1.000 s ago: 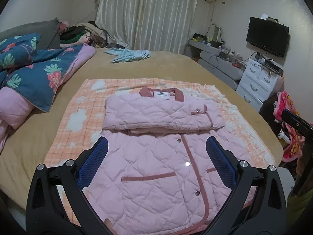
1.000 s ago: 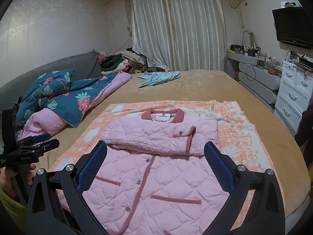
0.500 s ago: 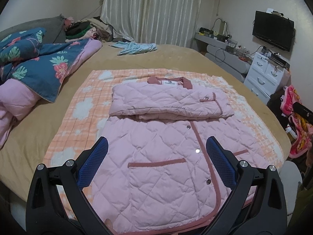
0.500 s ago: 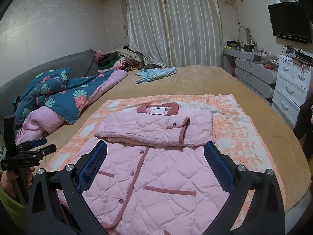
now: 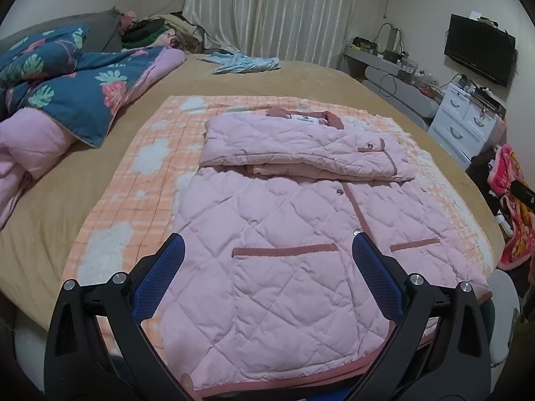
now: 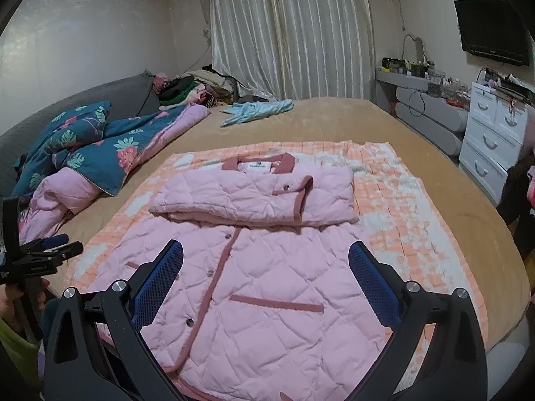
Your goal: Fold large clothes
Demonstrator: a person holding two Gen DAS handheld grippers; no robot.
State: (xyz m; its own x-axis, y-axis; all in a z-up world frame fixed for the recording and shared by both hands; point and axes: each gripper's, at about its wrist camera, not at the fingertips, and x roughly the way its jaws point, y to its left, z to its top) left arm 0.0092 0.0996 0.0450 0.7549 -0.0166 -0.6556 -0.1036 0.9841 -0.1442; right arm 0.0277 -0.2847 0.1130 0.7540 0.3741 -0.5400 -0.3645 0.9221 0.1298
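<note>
You have one pink quilted jacket [image 5: 294, 267] on the blanket [image 5: 140, 180], sleeves folded across its chest; your left gripper [image 5: 267, 280] and right gripper [image 6: 265, 277] both gape wide, empty

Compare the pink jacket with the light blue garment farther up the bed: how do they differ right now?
The pink jacket lies flat on the orange checked blanket, its sleeves folded across the chest; the light blue garment lies crumpled on the bare tan bed cover. The jacket is thick and quilted; the blue one looks thin. The jacket sits close to both open grippers, the blue one far off. Neither is held.
</note>
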